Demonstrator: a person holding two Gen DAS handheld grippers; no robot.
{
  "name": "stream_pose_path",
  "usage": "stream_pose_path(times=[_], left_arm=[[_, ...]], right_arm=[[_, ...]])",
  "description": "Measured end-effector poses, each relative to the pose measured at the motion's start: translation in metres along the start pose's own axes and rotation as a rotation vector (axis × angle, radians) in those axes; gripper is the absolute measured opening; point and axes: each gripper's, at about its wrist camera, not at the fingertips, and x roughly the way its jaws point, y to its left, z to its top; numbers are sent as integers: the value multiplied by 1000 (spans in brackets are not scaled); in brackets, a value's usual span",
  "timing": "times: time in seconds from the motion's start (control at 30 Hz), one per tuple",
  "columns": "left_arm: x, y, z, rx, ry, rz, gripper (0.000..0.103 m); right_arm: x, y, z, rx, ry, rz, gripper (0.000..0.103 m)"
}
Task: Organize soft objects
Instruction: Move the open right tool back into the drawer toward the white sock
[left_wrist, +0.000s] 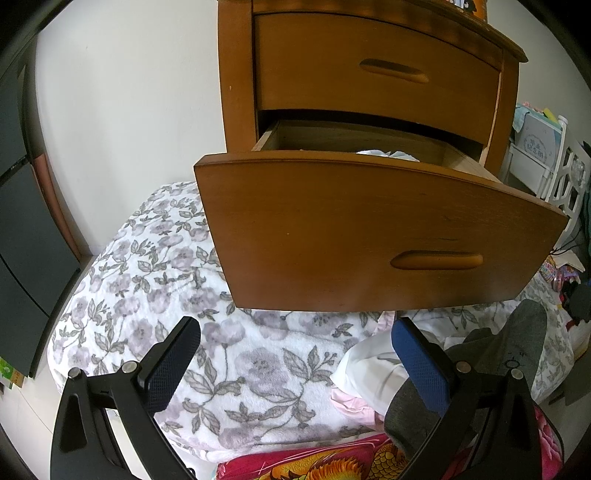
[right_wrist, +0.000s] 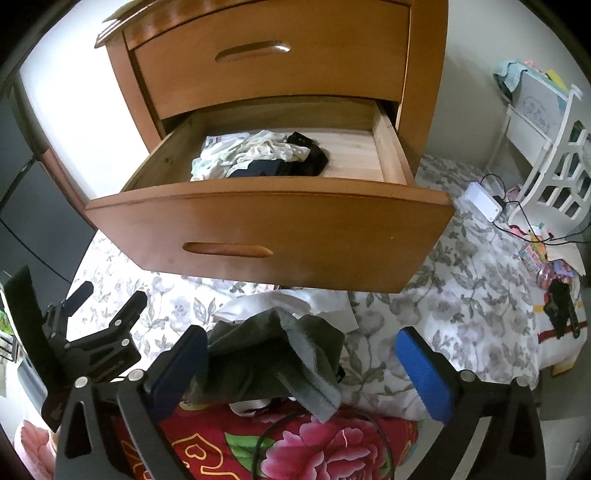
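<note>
Grey knitted soft garment (right_wrist: 273, 354) lies crumpled on the white bedcover printed with grey flowers (right_wrist: 461, 314), just below the pulled-out lower drawer of the brown wooden bedside cabinet (right_wrist: 273, 236), and rests partly on a white cloth (right_wrist: 288, 301) and on the edge of a red quilt with pink peonies (right_wrist: 321, 443). Right gripper (right_wrist: 301, 363) hovers over it with jaws released and spread wide; the garment sits between the blue pads, and contact with the near pad cannot be confirmed. Left gripper (left_wrist: 295, 362) also stands released, its jaws apart over the flowered bedcover (left_wrist: 147, 295), nothing grasped; the grey garment (left_wrist: 509, 343) lies beside its right finger, next to a white cloth (left_wrist: 369, 365) and a pale pink item (left_wrist: 351, 406). Inside the open drawer (left_wrist: 369, 229) a small heap of white and dark folded clothing (right_wrist: 258, 157) occupies the left and middle floor; the right part is bare wood. Upper drawer (right_wrist: 273, 62) is shut. White power strip with black cables (right_wrist: 482, 201) lies on the bedcover to the right
</note>
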Motion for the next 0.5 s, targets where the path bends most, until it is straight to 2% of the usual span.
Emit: stream_pose_path(times=[0.5], left_arm=[[0, -2, 1, 10, -3, 3, 103]], right_arm=[[1, 1, 3, -30, -55, 13, 103]])
